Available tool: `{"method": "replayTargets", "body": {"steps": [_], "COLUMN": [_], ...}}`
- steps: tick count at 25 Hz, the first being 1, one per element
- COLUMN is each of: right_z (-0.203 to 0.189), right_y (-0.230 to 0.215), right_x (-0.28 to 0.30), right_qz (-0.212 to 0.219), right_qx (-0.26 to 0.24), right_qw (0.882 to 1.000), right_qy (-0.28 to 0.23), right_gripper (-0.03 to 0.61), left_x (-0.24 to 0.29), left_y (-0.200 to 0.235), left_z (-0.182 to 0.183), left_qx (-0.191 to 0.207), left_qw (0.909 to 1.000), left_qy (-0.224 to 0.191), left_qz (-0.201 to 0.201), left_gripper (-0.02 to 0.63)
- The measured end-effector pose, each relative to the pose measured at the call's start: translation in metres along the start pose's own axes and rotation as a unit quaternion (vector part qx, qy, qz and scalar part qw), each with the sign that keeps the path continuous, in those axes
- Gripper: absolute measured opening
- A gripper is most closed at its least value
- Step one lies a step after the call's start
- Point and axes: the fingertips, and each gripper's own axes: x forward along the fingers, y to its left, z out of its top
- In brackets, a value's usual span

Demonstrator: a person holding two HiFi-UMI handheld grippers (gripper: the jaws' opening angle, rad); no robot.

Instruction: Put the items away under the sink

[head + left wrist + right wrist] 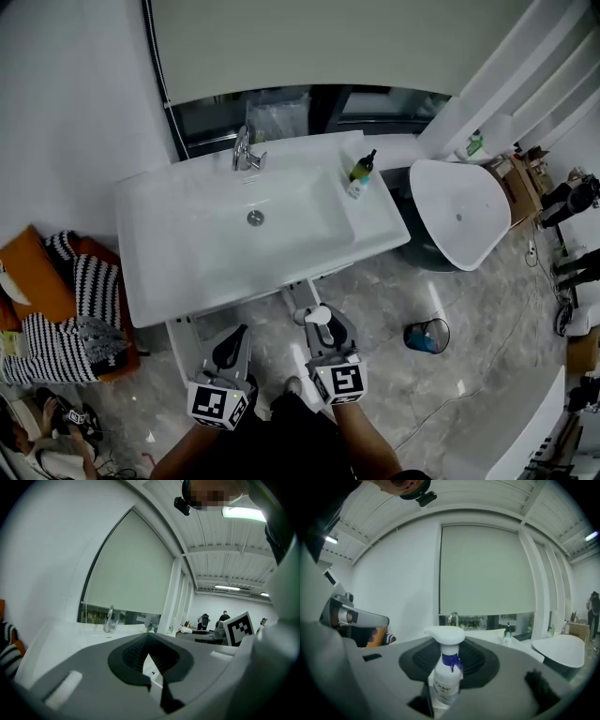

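Note:
My right gripper (318,325) is shut on a white spray bottle (320,316) with a blue collar, held upright just before the sink's front edge. In the right gripper view the spray bottle (446,677) stands between the black pads (476,660) of the right gripper (449,657). Beside it, my left gripper (232,348) is low, shut, and holds nothing; in its own view the left gripper (151,662) shows only a thin slit. The white sink (178,244) has a chrome faucet (246,152). A dark bottle (363,166) and a small white bottle (354,188) stand on its right ledge.
White cabinet parts (185,330) show under the sink's front edge. A white oval tub (459,220) stands to the right, and a small bin (427,336) sits on the marble floor. An orange seat with striped cushions (66,309) is at the left. People stand at the far right.

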Motion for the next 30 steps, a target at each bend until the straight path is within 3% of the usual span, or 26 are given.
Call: {"method": "replayTargets", "body": {"steps": [7,13,26,30], "right_z": [-0.019,-0.039,-0.070,-0.079], "right_y": [0.001,0.000,0.018,0.023], "right_x": [-0.028,-0.045,-0.045,-0.029], "right_qz": [0.059,0.079,0.058,0.048], "right_qx": [-0.015,0.003,0.006,0.006], "right_qw": [0.998,0.997,0.998,0.999], "right_qy": [0.005,0.009,0.029,0.012], "right_gripper": [0.124,0.124,0.124,0.124], "left_x": [-0.014,-0.027,-0.031,-0.031], "left_y": [-0.032,-0.042,-0.023,-0.009], "left_z": [-0.021,-0.038,-0.067,-0.088], "left_qx": [-0.002,-0.009,-0.005,-0.002], "left_qw": [0.9986,0.9947,0.9958,0.9956], "left_qy": [-0.008,-0.012,-0.011,-0.001], "left_qz": [0.052,0.102,0.091,0.093], "left_gripper": [0.006,0.006,0.006,0.006]}}
